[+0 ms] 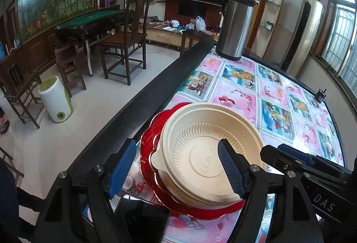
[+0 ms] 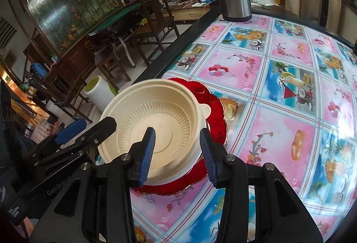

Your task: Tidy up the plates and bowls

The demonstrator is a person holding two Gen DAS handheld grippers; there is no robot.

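1. One cream bowl (image 1: 207, 149) with a ribbed inner wall and a small tab on its rim sits on red plates (image 1: 160, 196) near the table's left edge. In the left wrist view a second cream rim shows under the bowl, so there may be two bowls nested; I cannot tell for sure.
2. The red plates have scalloped edges. Two rims show in the left wrist view, one over the other, so I count two; the right wrist view (image 2: 214, 113) shows the red rim beyond and below the bowl.
3. The left gripper (image 1: 176, 171) stands wide open. Its right finger's blue pad lies over the bowl's inside, while its left pad is out past the plates' left edge. Whether either pad touches anything I cannot tell.
4. The right gripper (image 2: 178, 153) is also spread, less widely, straddling the bowl's near right wall: one blue pad inside the bowl, the other outside it. The pads do not appear pressed on the wall.
5. Each camera sees the other gripper at the side of its picture.
6. One dark phone (image 1: 142, 218) lies just beside the plates' near edge.
7. One steel thermos jug (image 1: 236, 26) stands well apart at the far end of the table, on the pink and blue fruit-patterned tablecloth (image 2: 279, 109).
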